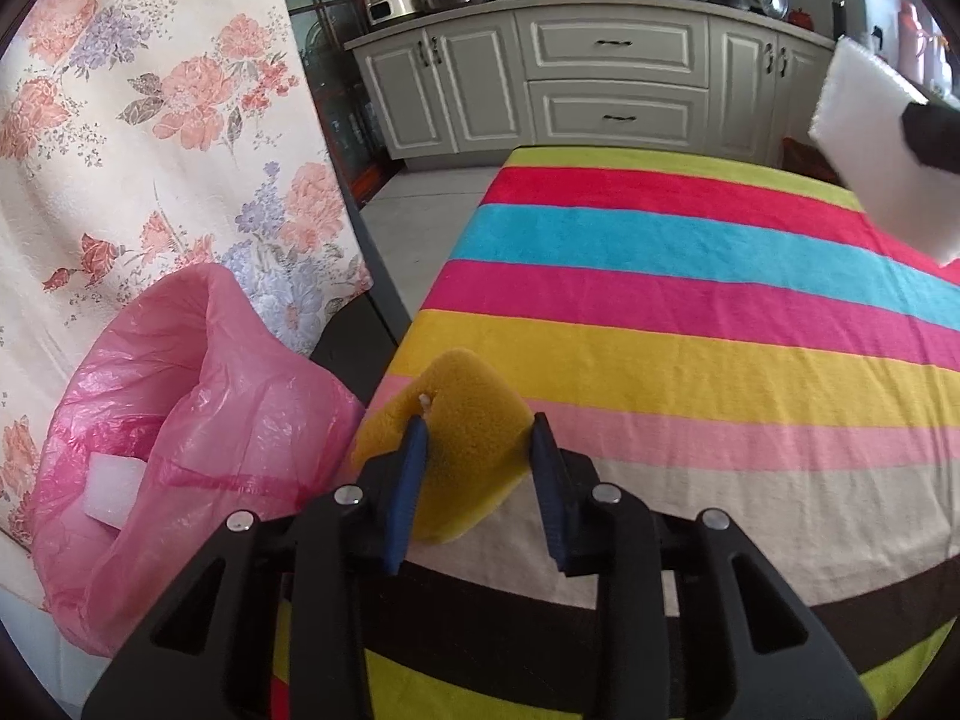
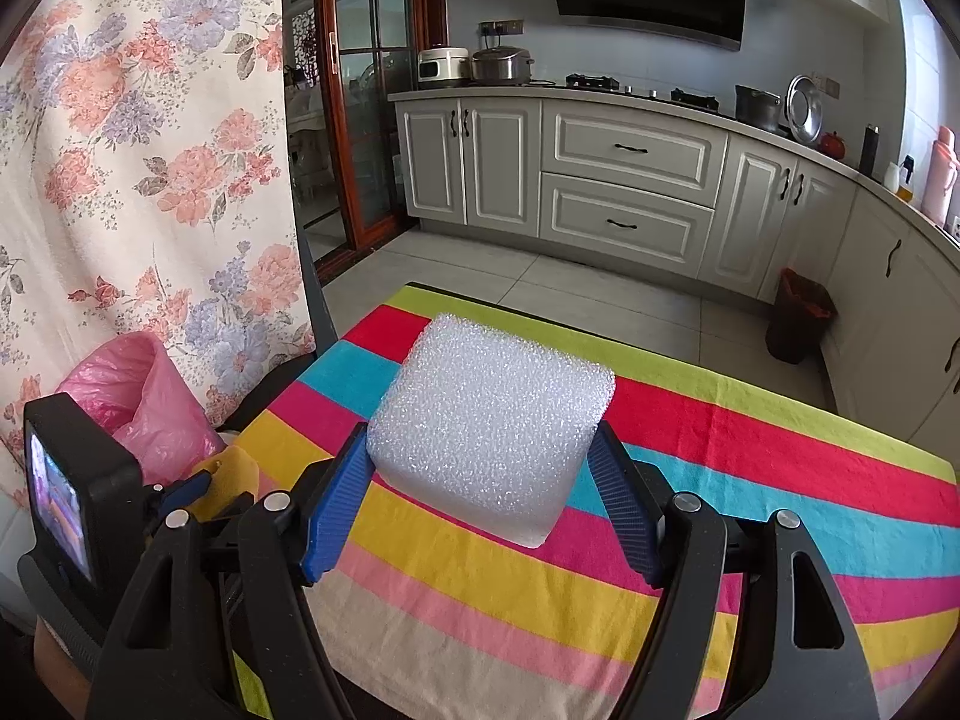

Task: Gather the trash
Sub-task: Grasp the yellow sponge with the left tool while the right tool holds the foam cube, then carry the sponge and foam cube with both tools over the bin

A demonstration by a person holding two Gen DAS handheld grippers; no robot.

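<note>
A yellow sponge (image 1: 474,480) sits at the left edge of the striped tablecloth (image 1: 720,348). My left gripper (image 1: 480,438) is shut on it, and its blue pads dent the sponge on both sides. Just left of it an open pink plastic bag (image 1: 198,420) holds a white foam piece (image 1: 111,495). My right gripper (image 2: 482,432) is shut on a large white foam block (image 2: 492,420), held above the cloth. The block also shows at the upper right of the left wrist view (image 1: 870,150). In the right wrist view the left gripper's fingers (image 2: 192,489) and the sponge (image 2: 231,480) appear low at the left, beside the bag (image 2: 144,402).
A floral curtain (image 1: 150,120) hangs behind the bag on the left. Grey kitchen cabinets (image 2: 630,180) with pots and cookers on the counter line the far wall. A dark bin (image 2: 801,315) stands on the tiled floor to the right of the table.
</note>
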